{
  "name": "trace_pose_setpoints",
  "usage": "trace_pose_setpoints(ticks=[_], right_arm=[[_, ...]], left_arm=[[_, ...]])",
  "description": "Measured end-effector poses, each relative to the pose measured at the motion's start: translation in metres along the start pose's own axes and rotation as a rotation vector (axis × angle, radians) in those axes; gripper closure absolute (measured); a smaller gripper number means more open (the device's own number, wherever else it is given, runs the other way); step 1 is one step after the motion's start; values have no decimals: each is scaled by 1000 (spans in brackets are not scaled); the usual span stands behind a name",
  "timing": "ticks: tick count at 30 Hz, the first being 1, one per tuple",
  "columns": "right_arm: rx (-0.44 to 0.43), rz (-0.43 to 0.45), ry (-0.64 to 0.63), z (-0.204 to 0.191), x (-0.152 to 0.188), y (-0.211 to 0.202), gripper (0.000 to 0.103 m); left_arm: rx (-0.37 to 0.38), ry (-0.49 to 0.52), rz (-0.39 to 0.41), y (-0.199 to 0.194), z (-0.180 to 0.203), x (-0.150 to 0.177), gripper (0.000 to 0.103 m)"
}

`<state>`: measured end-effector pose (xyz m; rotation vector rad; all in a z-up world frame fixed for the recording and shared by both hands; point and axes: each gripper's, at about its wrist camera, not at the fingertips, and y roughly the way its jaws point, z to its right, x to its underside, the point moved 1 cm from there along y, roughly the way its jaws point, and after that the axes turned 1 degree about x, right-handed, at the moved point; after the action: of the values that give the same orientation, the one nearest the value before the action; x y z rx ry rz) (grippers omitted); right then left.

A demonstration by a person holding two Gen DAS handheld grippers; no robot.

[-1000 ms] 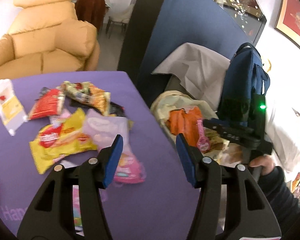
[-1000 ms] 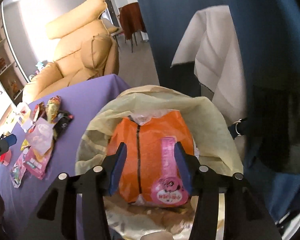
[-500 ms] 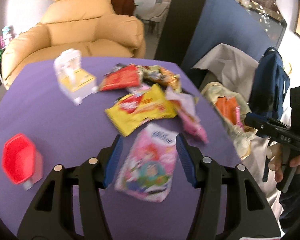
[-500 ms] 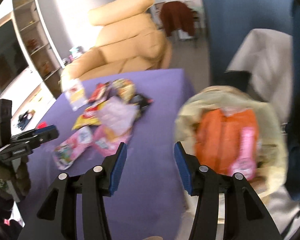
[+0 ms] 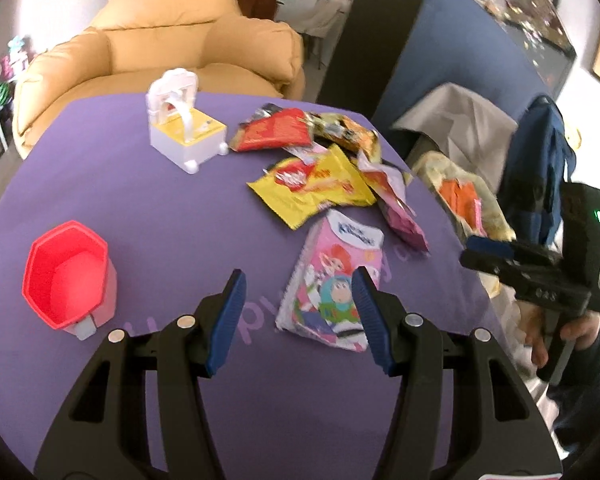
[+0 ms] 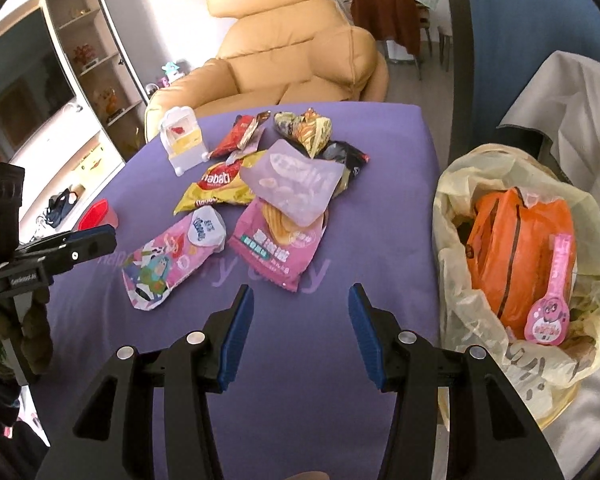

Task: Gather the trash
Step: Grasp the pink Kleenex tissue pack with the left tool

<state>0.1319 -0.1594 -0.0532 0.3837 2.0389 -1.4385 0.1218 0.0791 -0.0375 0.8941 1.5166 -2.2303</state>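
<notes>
A: Both sets of jaws are spread with nothing between them, so the next pick is open. The left gripper (image 5: 298, 316) hangs over the pink cartoon wrapper (image 5: 332, 284), the nearest piece to it on the purple bench (image 5: 172, 216)

B: Then I'd have it drop onto that wrapper's near edge, pinch the film flat against the cloth, and lift before swinging to the yellow bin bag (image 6: 456, 208) just off the bench's right side. The right gripper (image 6: 300, 326) could take the pink snack packet (image 6: 276, 248) close ahead of it

A: Count of loose wrappers?

B: About seven by my reckoning: pink cartoon, pink snack, pale lilac, yellow, red, a patterned orange one, a dark one. They overlap, so that's approximate. Plus one red cup (image 5: 66, 276), one white toy (image 5: 182, 132), one bag
</notes>
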Motion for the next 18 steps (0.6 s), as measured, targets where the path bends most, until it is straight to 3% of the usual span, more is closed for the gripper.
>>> trace_pose_setpoints(ticks=[5, 14, 16, 18], right_arm=[[-3, -26, 3, 0, 7, 9, 56], [-12, -31, 7, -2, 12, 12, 56], [-14, -34, 6, -3, 13, 13, 56], [-16, -38, 4, -4, 14, 15, 56]], left_arm=[[-47, 73, -17, 13, 14, 5, 51], [-70, 63, -90, 62, 23, -13, 52], [-76, 47, -94, 64, 23, -14, 62], [-84, 51, -95, 65, 24, -14, 82]])
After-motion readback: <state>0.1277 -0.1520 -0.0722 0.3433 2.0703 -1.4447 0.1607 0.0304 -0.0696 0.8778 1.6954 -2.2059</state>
